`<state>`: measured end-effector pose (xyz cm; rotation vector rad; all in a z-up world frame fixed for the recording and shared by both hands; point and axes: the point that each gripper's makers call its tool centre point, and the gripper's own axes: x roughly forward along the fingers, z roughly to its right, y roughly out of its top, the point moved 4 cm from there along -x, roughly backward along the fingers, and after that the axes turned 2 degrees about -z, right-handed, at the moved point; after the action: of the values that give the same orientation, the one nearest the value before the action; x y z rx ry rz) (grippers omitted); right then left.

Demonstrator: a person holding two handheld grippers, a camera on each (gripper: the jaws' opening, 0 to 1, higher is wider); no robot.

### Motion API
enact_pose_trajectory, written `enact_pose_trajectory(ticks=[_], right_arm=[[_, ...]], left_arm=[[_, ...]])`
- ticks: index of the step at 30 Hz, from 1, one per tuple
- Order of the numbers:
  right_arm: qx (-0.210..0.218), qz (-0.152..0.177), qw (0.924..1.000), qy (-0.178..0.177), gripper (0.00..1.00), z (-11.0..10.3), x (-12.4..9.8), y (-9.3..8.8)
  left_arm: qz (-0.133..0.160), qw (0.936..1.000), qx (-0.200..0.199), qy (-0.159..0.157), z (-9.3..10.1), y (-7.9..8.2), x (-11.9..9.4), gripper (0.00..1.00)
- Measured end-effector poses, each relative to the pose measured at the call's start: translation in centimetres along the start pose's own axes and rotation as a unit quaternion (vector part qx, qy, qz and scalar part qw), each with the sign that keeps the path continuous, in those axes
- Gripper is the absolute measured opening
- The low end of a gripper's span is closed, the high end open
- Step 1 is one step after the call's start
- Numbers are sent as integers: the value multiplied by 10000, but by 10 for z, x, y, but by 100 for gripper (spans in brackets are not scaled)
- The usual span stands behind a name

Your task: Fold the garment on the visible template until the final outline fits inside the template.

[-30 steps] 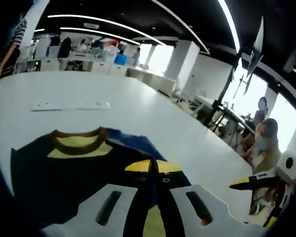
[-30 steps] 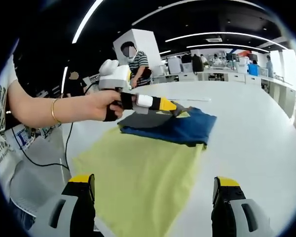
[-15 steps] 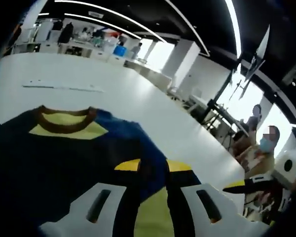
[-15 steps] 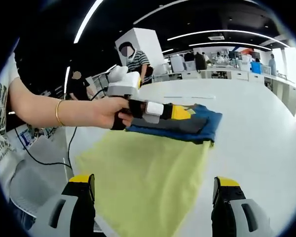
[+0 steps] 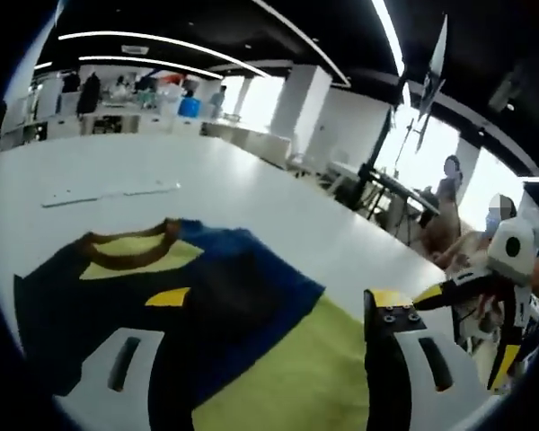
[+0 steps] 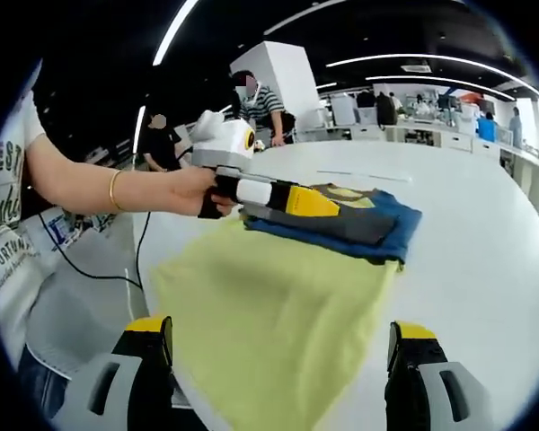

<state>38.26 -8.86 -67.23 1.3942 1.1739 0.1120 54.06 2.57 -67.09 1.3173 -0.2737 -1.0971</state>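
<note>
The folded garment (image 5: 225,296), dark navy and blue with a brown collar and yellow lining, lies flat on the far end of the yellow-green template (image 5: 296,377). My left gripper (image 5: 277,303) stands open just above it, jaws wide apart with nothing between them. In the right gripper view a hand holds that left gripper (image 6: 316,205) over the garment (image 6: 368,224), which overlaps the template (image 6: 269,305). My right gripper (image 6: 283,337) hovers open at the template's near edge, holding nothing. It also shows as the right gripper (image 5: 445,292) at the side of the left gripper view.
The white table (image 5: 251,197) stretches far beyond the garment, with a white strip (image 5: 108,191) lying on it. A cable (image 6: 135,260) hangs at the table edge by the person's arm. People stand and sit past the table; desks line the back.
My left gripper was shut on a fold of the garment and has since opened wide, letting it go; the fold now lies flat. The right gripper has stayed open in place.
</note>
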Motion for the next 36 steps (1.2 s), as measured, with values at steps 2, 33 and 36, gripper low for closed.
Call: enact_pose_trajectory(ticks=[2, 33, 36], right_arm=[[-73, -6, 9999, 96, 99, -3, -1, 1], [-952, -810, 9915, 370, 83, -35, -5, -27], [-1020, -946, 9894, 423, 82, -39, -6, -33]], left_arm=[[-13, 10000, 84, -22, -2, -3, -8, 81], [-612, 9875, 1355, -519, 31, -65, -126, 92], [-799, 9834, 1545, -515, 30, -78, -141, 85]])
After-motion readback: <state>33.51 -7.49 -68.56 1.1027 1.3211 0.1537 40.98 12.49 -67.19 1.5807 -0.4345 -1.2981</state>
